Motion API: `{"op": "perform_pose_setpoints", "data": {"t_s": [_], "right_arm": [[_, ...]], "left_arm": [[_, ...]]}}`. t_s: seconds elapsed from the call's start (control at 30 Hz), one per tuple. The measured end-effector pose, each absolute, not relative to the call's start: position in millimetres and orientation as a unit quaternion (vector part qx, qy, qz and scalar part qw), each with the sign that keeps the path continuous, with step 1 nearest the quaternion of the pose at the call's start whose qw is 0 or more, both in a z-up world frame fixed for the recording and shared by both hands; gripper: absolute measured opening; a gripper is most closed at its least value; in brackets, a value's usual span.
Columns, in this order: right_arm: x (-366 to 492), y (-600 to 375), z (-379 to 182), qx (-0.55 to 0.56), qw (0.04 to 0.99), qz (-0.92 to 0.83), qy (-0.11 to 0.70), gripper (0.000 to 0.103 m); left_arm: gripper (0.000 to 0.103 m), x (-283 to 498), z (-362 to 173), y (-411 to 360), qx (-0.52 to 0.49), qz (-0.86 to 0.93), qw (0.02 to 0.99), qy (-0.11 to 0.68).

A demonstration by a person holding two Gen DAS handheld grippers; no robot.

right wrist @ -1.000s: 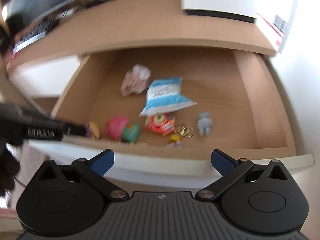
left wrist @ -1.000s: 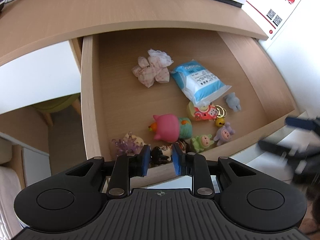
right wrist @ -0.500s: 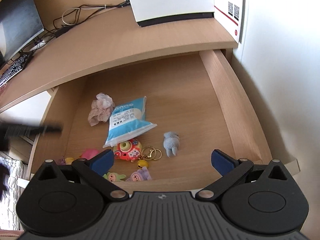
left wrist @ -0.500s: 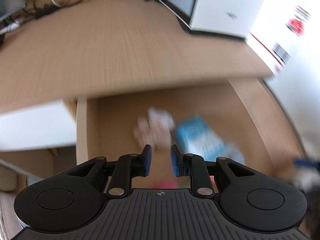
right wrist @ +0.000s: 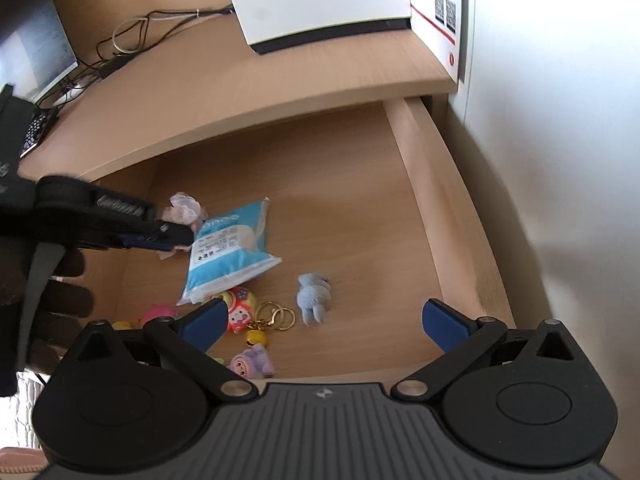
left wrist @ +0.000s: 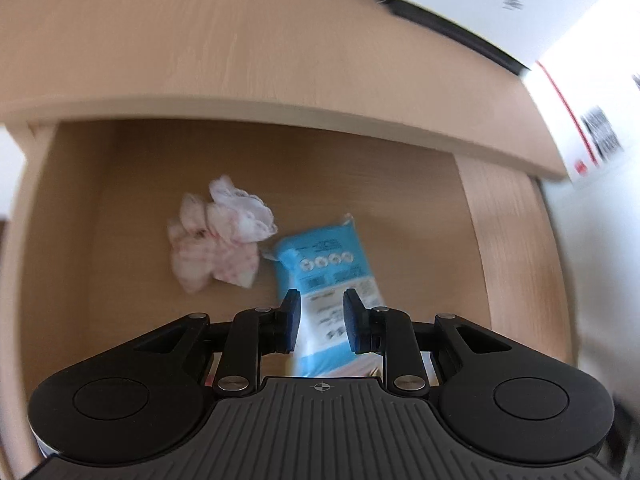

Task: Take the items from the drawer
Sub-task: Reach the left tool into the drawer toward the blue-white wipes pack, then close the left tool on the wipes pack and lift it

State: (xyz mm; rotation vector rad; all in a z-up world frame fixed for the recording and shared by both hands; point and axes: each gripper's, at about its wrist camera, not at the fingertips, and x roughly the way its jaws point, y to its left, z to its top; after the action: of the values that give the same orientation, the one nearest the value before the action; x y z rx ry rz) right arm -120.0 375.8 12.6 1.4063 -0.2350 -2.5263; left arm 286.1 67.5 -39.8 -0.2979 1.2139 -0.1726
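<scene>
Drawer (right wrist: 436, 216) is pulled out from under the desk (right wrist: 240, 92), filling the middle of both wrist views.

Left gripper (left wrist: 318, 316) sits at the bottom centre of its own view, pointing steeply down into the drawer. Jaws are narrow with a clear gap; the blue-and-white packet (left wrist: 324, 264) shows through that gap, but the pads aren't pressing on it, so nothing is gripped. Its jaws have just edged open a little. In the right wrist view the same gripper (right wrist: 176, 238) comes in from the left edge, held by a dark-gloved hand (right wrist: 56, 284), with the tips at the packet's (right wrist: 230, 256) upper left corner; can't tell whether they touch it.

Right gripper (right wrist: 322, 320) is at the bottom of its view, jaws spread wide, empty, over the drawer's front edge.

Drawer contents:
- crumpled pink-white cloth (left wrist: 218, 240) just left of the packet, centre of the left view
- grey plush toy (right wrist: 314, 298) right of the packet, apart from it
- red-yellow charm (right wrist: 240, 308) with gold rings (right wrist: 276, 316) just below the packet
- purple figure (right wrist: 252, 364) near the front edge

White box (right wrist: 320, 0) stands on the desk, top centre of the right view.
</scene>
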Motion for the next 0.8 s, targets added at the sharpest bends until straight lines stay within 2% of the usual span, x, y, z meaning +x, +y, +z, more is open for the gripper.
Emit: {"op": "perform_pose_setpoints", "data": {"t_s": [0.07, 0.17, 0.3, 0.4, 0.57, 0.77, 0.8], "right_arm": [[-118, 374, 14, 0.475, 0.13, -0.868, -0.061, 0.103], [-113, 368, 18, 0.461, 0.149, -0.874, -0.03, 0.103], [-106, 361, 18, 0.458, 0.164, -0.874, 0.004, 0.103], [-101, 359, 20, 0.451, 0.168, -0.876, 0.023, 0.103], [-104, 367, 17, 0.46, 0.148, -0.876, 0.006, 0.103], [-105, 369, 12, 0.474, 0.12, -0.872, -0.023, 0.103], [-106, 368, 9, 0.48, 0.119, -0.868, -0.03, 0.103]], "left_arm": [[0.026, 290, -47, 58, -0.134, -0.056, 0.809, 0.57], [0.034, 295, -56, 38, -0.086, -0.051, 0.818, 0.566], [0.061, 299, -58, 28, -0.05, -0.033, 0.814, 0.578], [0.069, 299, -60, 28, -0.061, -0.024, 0.807, 0.587], [0.068, 300, -76, 13, -0.089, -0.068, 0.777, 0.62], [0.044, 281, -62, 27, -0.125, -0.101, 0.788, 0.595], [0.044, 274, -55, 36, -0.136, -0.104, 0.789, 0.59]]}}
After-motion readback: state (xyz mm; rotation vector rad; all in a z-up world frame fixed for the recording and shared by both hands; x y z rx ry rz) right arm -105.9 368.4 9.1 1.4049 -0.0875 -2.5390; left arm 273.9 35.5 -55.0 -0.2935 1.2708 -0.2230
